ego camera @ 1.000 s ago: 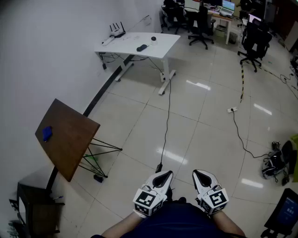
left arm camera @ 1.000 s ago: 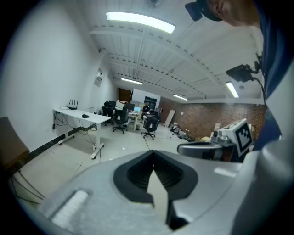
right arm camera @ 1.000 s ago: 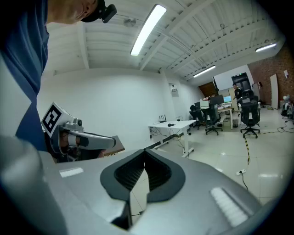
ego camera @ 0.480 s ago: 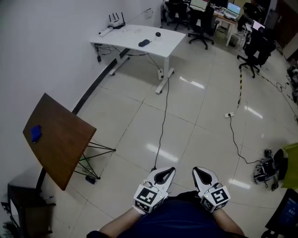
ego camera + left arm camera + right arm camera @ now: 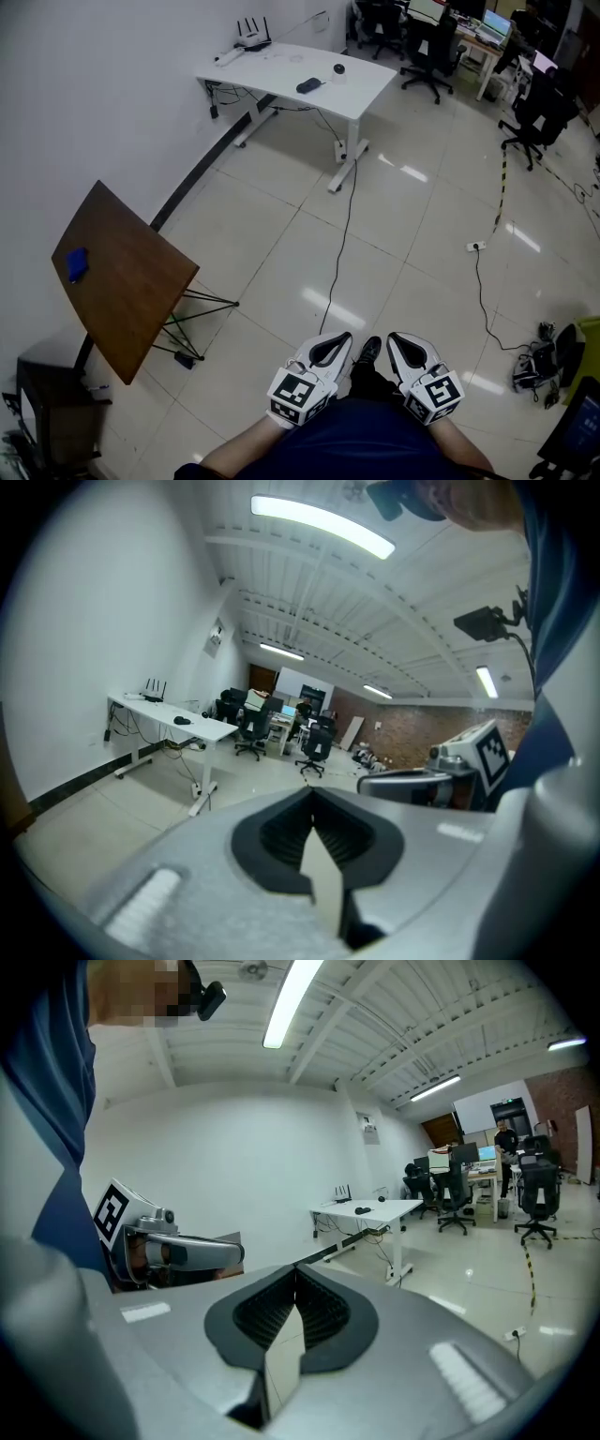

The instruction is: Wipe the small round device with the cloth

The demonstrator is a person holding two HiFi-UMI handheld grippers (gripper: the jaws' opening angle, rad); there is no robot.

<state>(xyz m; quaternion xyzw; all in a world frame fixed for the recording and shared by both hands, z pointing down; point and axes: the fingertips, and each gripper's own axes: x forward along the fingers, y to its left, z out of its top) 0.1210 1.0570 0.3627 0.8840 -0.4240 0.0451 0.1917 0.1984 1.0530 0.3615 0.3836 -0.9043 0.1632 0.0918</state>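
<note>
Sitting far off on the white desk (image 5: 281,67) against the wall is a small round dark object (image 5: 339,68), most likely the device, with a longer dark gadget (image 5: 307,85) just beside it and a router (image 5: 251,37) with upright antennas at the desk's back edge. It is too small to make out any detail.

Well apart from that desk, a blue cloth (image 5: 77,264) lies near the wall-side corner of a brown wooden tabletop (image 5: 136,291) on thin metal legs. A black cable (image 5: 343,225) trails across the tiled floor from the desk towards the person.

Down at the bottom of the head view, both tongs are held close to the body, side by side. The left gripper (image 5: 330,349) has its jaws pressed together with nothing between them, and its own view confirms it (image 5: 312,801). The right gripper (image 5: 405,351) is the same story: jaws together and empty (image 5: 294,1277). A dark shoe (image 5: 368,351) shows on the floor between them. Neither tool touches cloth or device.
</note>
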